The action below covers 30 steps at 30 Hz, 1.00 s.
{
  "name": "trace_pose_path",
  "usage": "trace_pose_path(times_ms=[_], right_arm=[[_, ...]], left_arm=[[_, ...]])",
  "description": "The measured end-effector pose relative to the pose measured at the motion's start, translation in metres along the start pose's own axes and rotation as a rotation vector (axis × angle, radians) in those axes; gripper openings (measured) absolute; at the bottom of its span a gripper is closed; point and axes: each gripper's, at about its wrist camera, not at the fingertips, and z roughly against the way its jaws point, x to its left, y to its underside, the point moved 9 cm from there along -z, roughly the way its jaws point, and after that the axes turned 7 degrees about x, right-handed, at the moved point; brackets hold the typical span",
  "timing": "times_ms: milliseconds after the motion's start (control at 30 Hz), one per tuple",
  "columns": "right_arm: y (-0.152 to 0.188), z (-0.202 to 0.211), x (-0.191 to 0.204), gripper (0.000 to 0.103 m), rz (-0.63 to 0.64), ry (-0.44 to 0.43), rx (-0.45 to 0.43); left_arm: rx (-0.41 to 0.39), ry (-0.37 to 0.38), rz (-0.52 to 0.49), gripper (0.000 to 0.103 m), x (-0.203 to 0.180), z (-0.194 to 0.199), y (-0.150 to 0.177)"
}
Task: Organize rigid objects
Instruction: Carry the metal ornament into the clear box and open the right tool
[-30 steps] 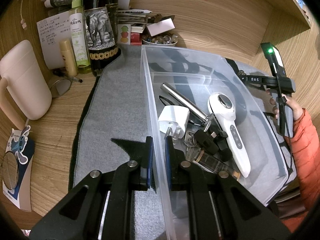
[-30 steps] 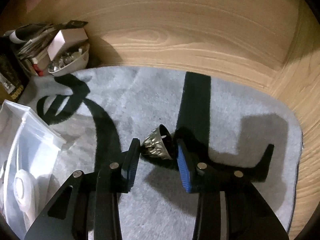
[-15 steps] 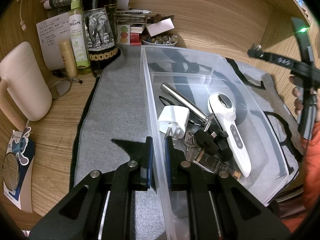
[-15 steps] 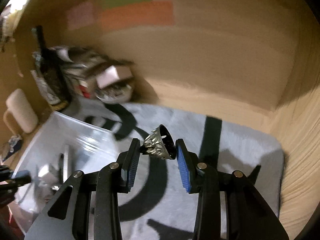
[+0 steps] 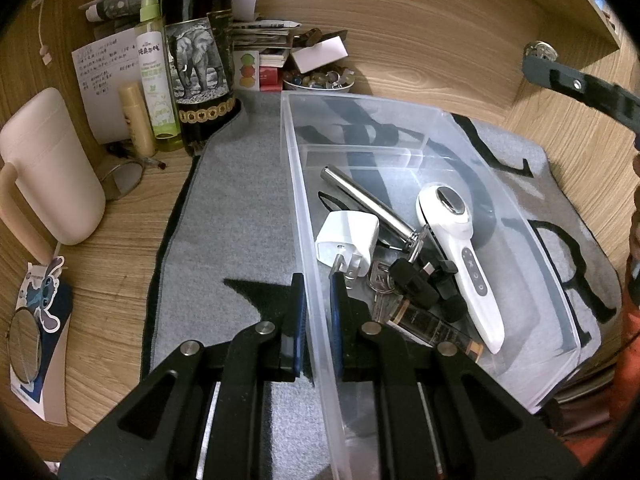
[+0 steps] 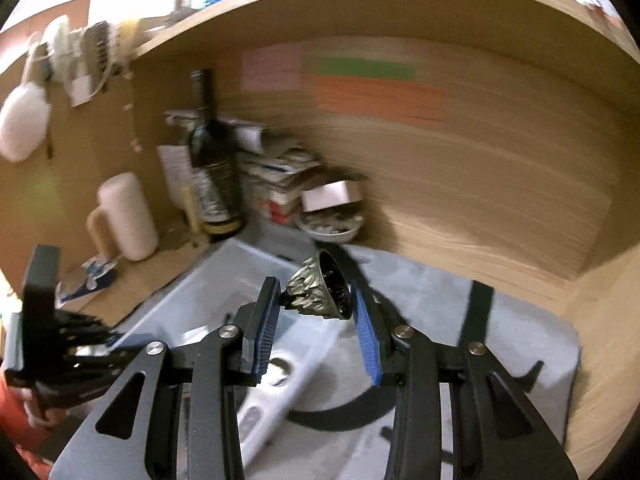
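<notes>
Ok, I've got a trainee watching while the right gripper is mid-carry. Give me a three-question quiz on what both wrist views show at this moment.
1. True or false: the left gripper is clamped on the near wall of the clear plastic bin.
2. Multiple choice: what is the right gripper holding? A) the white charger plug B) a small ornate metal bell C) a bunch of keys
3. Fill in: inside the bin, the white handheld device lies to the right of the silver ____.

Key:
1. True; one finger sits outside the wall and one inside.
2. B; the metal bell sits between the blue pads, held in the air above the bin.
3. Tube; the silver tube lies diagonally beside the white charger plug.
</notes>
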Motion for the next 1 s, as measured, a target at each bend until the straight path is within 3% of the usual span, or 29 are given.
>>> trace_pose_path(times_ms=[300, 700, 1000], right_arm=[[0.025, -0.034, 0.049, 0.034, 0.095, -0.079, 0.109], [0.053, -0.072, 0.059, 0.034, 0.14, -0.102, 0.273], [0.062, -0.082, 0.065, 0.034, 0.171, -0.108, 0.337]], left_arm=[[-0.001, 0.001, 0.002, 0.01, -0.001, 0.0, 0.0], [-0.001, 0.005, 0.003, 0.01, -0.001, 0.0, 0.001], [0.0, 0.005, 0.003, 0.01, -0.001, 0.0, 0.001]])
